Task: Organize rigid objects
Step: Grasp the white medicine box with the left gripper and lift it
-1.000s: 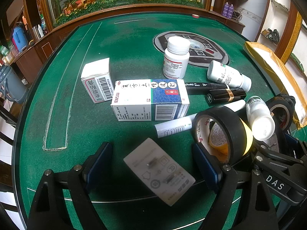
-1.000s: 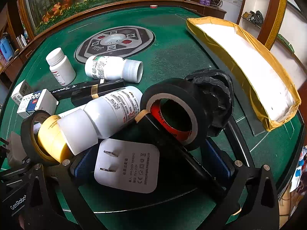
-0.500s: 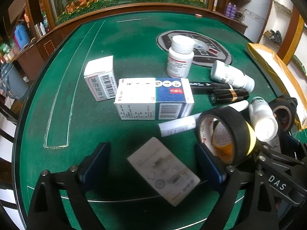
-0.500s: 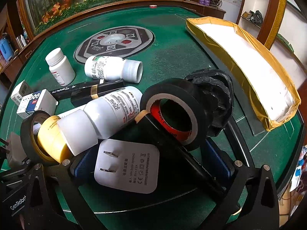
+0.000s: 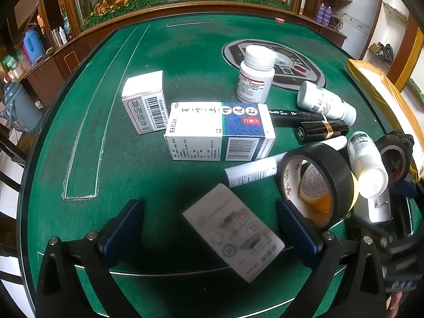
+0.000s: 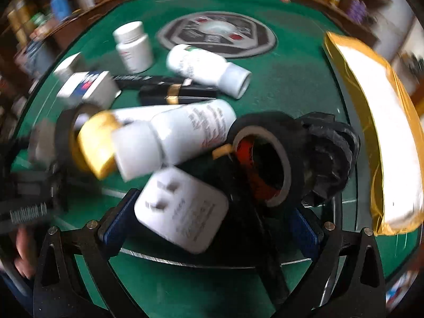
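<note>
A: Green felt table (image 5: 185,53), wood rim, planter with flowers behind it. Where's the task stuff?

B: Mostly heaped on the right side. Blue-and-white box (image 5: 220,129) and small white box (image 5: 145,103) stand side by side, slightly apart from the heap. That looks like the sorted part, my guess.

A: Left tool (image 5: 208,206)?

B: Jaws opening, wide. White adapter (image 5: 233,234) sits between the pads with a gap on each side, so nothing is gripped. It's blurred and lies at an angle. Reads as a let-go, but that's a judgement.

A: Right tool (image 6: 214,204)?

B: Wide too. Second adapter (image 6: 182,209) lies between the pads, prongs up, close to one pad and clear of the other. Not clamped. The frame's smeared, so I can't call contact.

A: Why the pile?

B: Round things lean on each other. Capped bottle (image 6: 172,137) rests against the black tape roll (image 5: 318,182), which stands on edge with a yellow roll (image 5: 315,193) inside it. Another black roll (image 6: 265,164) has a red core. Those will likely roll if nudged.

A: Containers?

B: Upright bottle (image 5: 255,74) and lying bottle (image 5: 326,103) are capped, and the boxes are shut, so contents can't be seen. Yellow-edged white tray (image 6: 384,119) is at the right edge, with nothing visible in it.
</note>
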Motion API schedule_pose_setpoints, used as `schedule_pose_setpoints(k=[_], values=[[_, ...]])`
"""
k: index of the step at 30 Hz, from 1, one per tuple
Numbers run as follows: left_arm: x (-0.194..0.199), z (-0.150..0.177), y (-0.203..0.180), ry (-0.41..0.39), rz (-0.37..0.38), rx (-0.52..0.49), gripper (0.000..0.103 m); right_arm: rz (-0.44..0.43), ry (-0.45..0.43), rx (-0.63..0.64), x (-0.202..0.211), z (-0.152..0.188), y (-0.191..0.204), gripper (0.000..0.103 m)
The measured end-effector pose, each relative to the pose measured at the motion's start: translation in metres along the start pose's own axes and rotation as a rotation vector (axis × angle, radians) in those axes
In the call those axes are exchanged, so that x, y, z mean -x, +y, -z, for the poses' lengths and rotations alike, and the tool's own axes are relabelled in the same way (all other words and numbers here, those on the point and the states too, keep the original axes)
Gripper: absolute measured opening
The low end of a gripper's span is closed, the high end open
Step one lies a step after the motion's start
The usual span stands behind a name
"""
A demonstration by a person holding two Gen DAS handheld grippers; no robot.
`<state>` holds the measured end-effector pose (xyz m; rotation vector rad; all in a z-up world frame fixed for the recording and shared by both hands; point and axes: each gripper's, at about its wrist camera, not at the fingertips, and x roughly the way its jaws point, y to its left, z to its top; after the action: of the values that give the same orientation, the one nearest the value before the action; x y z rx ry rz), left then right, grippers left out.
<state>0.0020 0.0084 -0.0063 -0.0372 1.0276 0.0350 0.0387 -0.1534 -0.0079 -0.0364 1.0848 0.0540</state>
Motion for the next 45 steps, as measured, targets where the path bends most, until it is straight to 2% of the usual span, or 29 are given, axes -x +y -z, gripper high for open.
schedule_pose_setpoints(k=[5,8,11,15,16,19,23,25,27,33,36,41,45], values=[[0.0,0.0,-0.001,0.001,-0.003,-0.002,0.102,-0.052,-0.03,0.09,0.011,0.025,0.001,0.103],[0.001,0.001,-0.001,0.001,-0.004,0.001,0.103,-0.14,-0.04,0.136,0.023,0.039,-0.003,0.103],[0.001,0.002,-0.001,0.001,-0.003,0.001,0.103,-0.189,-0.064,0.182,0.035,0.051,-0.006,0.101],[0.001,0.002,-0.001,0.0,-0.006,0.007,0.103,-0.243,-0.118,0.221,0.051,0.058,-0.007,0.101],[0.001,0.002,-0.001,0.001,-0.006,0.006,0.103,-0.259,-0.131,0.227,0.053,0.057,-0.009,0.098],[0.001,0.002,-0.001,0.0,-0.006,0.007,0.103,-0.276,-0.217,0.246,0.068,0.058,-0.017,0.096],[0.001,0.001,-0.001,-0.01,-0.018,0.031,0.103,-0.271,-0.396,0.291,0.096,0.069,-0.018,0.096],[0.001,0.001,-0.002,-0.019,-0.03,0.045,0.103,-0.26,-0.434,0.309,0.1,0.071,-0.02,0.096],[0.003,0.001,-0.002,-0.02,-0.023,0.039,0.102,-0.232,-0.423,0.295,0.1,0.067,-0.022,0.096],[0.02,0.002,0.016,-0.032,0.073,0.075,0.102,-0.303,-0.438,0.205,0.109,0.06,-0.049,0.096],[0.038,0.001,0.027,-0.059,0.114,0.083,0.102,-0.284,-0.44,0.196,0.109,0.06,-0.057,0.096],[0.062,-0.017,0.051,-0.122,0.07,0.112,0.102,-0.31,-0.438,0.147,0.103,0.06,-0.067,0.096],[0.059,-0.037,0.059,-0.123,0.062,0.135,0.101,-0.335,-0.43,0.118,0.099,0.061,-0.075,0.096]])
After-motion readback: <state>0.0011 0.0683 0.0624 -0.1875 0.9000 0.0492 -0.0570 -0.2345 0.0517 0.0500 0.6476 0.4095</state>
